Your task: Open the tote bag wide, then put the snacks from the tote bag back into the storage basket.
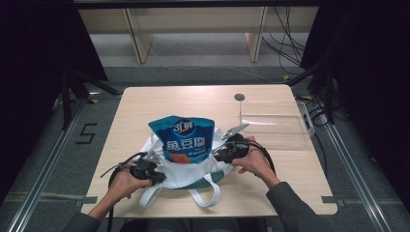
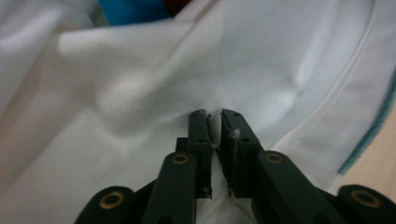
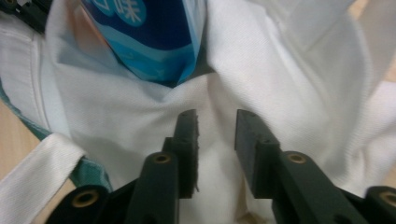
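Note:
A blue snack pouch [image 1: 181,137] stands upright inside a white tote bag [image 1: 186,174] at the table's middle front. My left gripper [image 1: 155,166] is at the bag's left rim. In the left gripper view its jaws [image 2: 214,128] stand almost together with a small fold of the white fabric [image 2: 140,70] pinched between them. My right gripper [image 1: 221,152] is at the bag's right rim. Its jaws [image 3: 215,135] are apart over the white cloth [image 3: 289,74], nothing pressed between the pads, and the pouch [image 3: 149,42] is just beyond them.
A clear plastic box [image 1: 273,121] sits at the table's back right, with a small dark disc [image 1: 239,97] behind it. The bag's white handles [image 1: 205,195] loop toward the front edge. A green trim [image 3: 91,170] runs under the bag.

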A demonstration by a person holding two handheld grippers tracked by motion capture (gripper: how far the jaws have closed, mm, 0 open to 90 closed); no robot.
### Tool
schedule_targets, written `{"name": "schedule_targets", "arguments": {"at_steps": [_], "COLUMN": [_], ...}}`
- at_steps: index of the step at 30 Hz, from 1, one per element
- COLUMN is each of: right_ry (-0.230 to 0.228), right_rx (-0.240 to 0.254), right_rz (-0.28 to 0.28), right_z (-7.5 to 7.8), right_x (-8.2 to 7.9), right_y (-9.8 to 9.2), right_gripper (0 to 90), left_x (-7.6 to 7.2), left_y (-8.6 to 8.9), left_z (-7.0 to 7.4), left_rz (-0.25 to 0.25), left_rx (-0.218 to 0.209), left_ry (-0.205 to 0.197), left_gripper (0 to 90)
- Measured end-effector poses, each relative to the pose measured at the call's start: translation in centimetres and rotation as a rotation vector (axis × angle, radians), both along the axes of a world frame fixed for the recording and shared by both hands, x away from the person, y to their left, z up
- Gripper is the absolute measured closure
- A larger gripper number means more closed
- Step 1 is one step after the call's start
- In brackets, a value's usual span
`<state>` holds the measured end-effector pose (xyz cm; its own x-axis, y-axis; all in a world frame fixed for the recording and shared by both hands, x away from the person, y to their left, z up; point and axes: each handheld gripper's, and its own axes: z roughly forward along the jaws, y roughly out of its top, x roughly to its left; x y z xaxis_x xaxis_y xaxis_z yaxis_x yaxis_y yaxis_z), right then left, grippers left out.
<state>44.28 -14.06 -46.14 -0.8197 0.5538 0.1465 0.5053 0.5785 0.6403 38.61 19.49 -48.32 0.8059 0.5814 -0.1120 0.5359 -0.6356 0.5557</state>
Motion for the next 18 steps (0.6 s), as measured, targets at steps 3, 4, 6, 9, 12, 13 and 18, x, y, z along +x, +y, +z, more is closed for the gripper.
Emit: {"name": "schedule_targets", "arguments": {"at_steps": [3,4,6,9,12,13,18], "right_ry": [-0.032,-0.034,-0.055,-0.054,-0.068,-0.065,-0.068], "right_rx": [0.042,0.036,0.019,0.024,0.038,0.028,0.0], "right_rz": [-0.008,-0.011,-0.018,-0.027,-0.03,-0.033,-0.028], "right_z": [0.7,1.1,1.7,2.1,1.9,1.9,2.1], "right_x": [-0.5,-0.6,-0.7,-1.0,-1.2,-1.3,-1.4], "right_y": [-0.7,-1.0,-1.4,-1.6,-1.5,-1.5,-1.4], "right_gripper": [59.8,57.8,54.6,51.4,48.4,47.6,44.2], "left_x": [-0.6,-0.8,-1.3,-2.3,-3.1,-3.3,-4.4], "left_y": [0.1,0.3,0.6,1.1,1.8,2.0,2.8], "left_z": [1.3,1.8,2.7,3.7,4.3,4.4,4.3], "left_rz": [0.041,0.043,0.047,0.065,0.079,0.09,0.163], "left_rx": [-0.072,-0.082,-0.1,-0.118,-0.118,-0.118,-0.131], "left_ry": [-0.02,-0.027,-0.053,-0.077,-0.106,-0.11,-0.139], "left_gripper": [70.2,66.3,62.2,52.9,46.1,44.3,31.9]}}
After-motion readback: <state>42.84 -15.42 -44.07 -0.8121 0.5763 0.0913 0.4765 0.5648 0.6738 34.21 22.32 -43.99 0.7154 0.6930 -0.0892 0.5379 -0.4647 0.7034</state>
